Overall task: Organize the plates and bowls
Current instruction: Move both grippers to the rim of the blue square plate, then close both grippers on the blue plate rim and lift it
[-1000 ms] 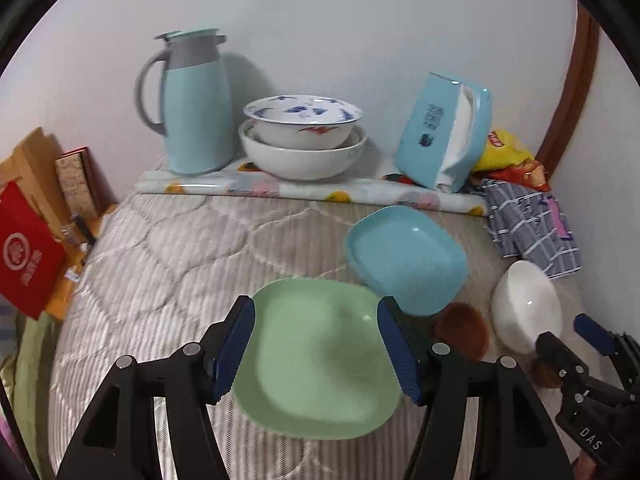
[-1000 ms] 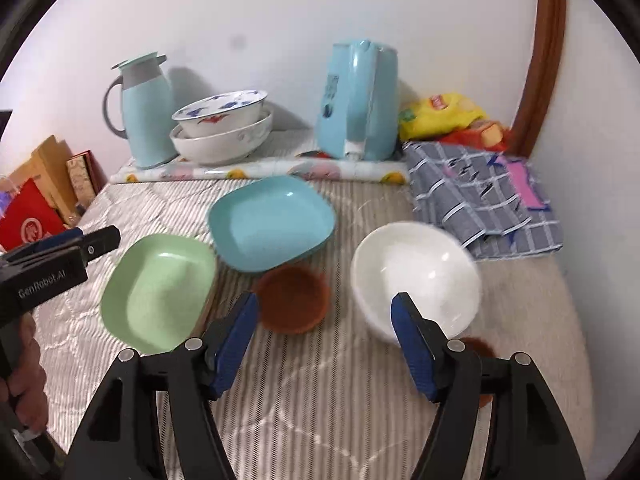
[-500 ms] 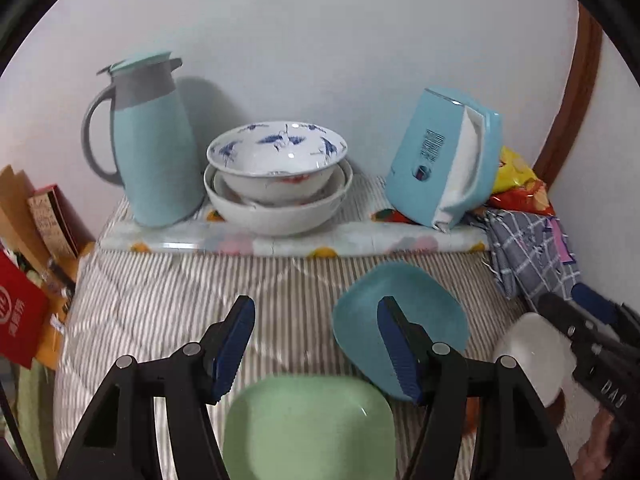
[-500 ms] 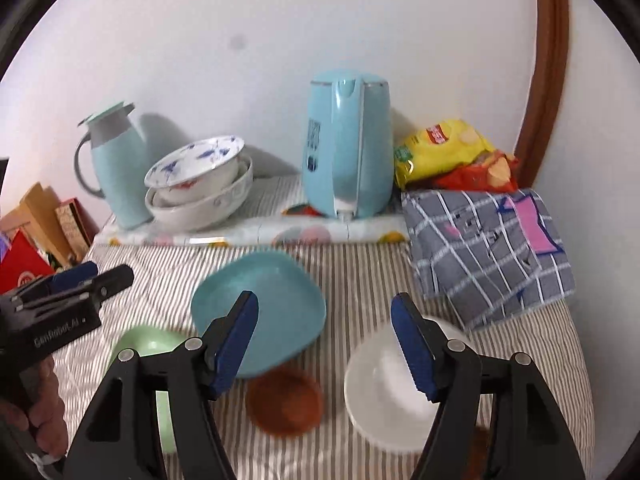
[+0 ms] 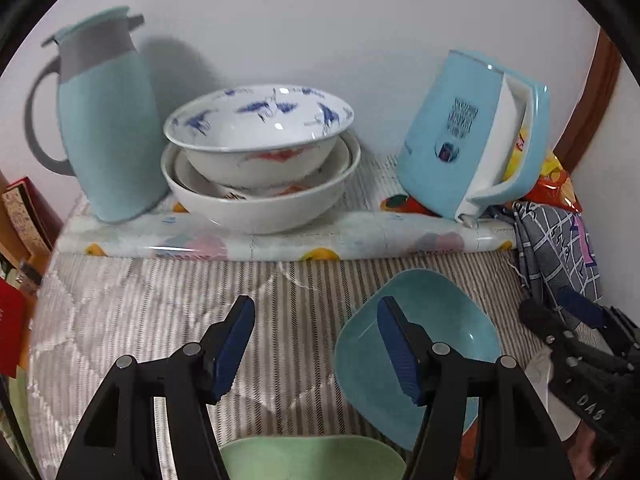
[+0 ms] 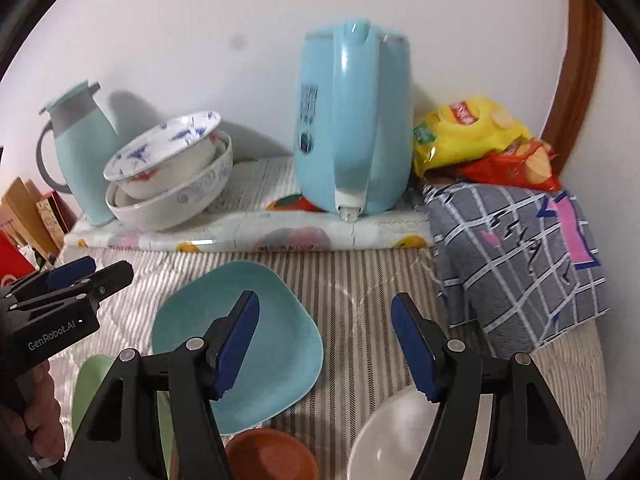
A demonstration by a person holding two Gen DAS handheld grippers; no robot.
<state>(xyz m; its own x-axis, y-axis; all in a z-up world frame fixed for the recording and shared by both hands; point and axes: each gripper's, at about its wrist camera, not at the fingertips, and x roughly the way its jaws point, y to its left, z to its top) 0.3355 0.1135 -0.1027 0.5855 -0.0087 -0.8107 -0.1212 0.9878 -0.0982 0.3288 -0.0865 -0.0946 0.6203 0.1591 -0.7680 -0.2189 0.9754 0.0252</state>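
Note:
My left gripper is open over the striped cloth, with nothing between its fingers. A green plate lies just under it at the bottom edge. To its right lies a blue square plate. At the back, a blue-patterned bowl sits in a larger white bowl. My right gripper is open and empty, above the gap between the blue plate and a white bowl. A small brown bowl lies in front of the blue plate.
A pale blue thermos jug stands left of the stacked bowls and a blue kettle right of them, both on a rolled patterned sheet. Snack bags and a checked cloth fill the right; boxes line the left.
Both grippers have moved forward toward the back wall. The green plate and white bowl have slid to the lower edges; the stacked bowls, jug and kettle look larger. Jaws unchanged.

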